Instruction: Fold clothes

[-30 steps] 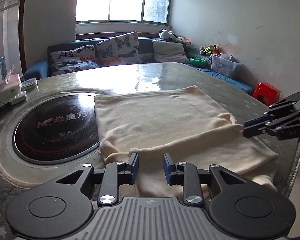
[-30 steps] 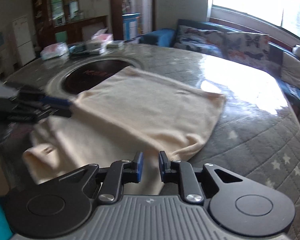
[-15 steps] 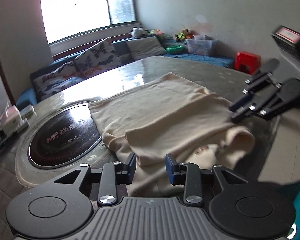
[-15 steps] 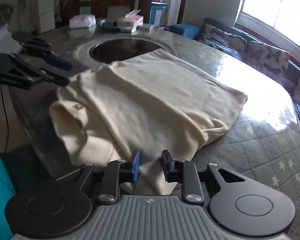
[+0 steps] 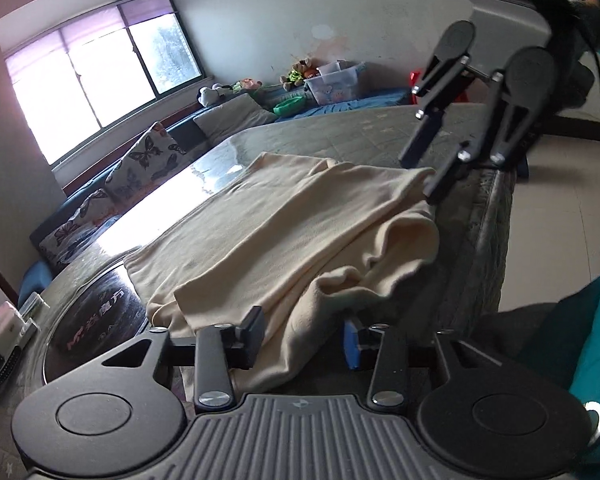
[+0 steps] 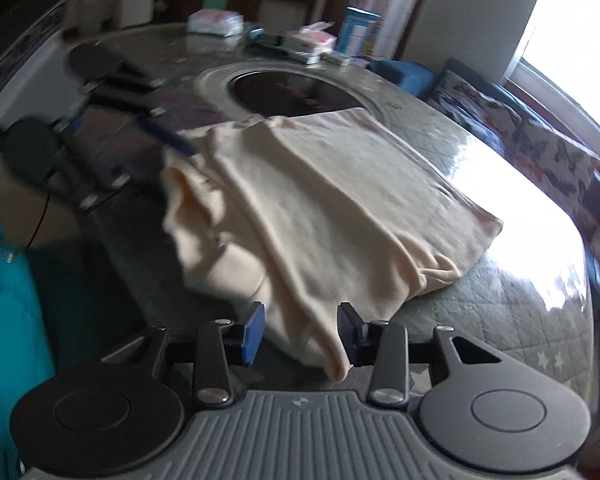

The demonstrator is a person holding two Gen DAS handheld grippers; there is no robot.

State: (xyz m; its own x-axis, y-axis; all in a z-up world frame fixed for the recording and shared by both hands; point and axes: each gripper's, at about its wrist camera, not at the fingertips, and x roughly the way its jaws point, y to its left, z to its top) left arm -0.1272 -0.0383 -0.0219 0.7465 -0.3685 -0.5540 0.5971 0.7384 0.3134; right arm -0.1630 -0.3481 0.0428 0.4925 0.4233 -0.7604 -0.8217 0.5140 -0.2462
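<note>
Left tool (image 5: 303,338) jaws apart, cream garment (image 5: 292,232) edge between them. Right tool (image 5: 424,178) at garment's far corner; grip unclear. Garment rumpled on bench (image 5: 384,128), overlapping dark round inset (image 5: 96,320).

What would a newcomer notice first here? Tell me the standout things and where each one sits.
The cream garment dominates, spread and partly folded across the round table, its near edge bunched at the table's rim. Both hand-held grippers are open, the left hand-held gripper and the right hand-held gripper each straddling the cloth's near edge. Beside the garment, a dark round cooktop is set into the table's middle.
</note>
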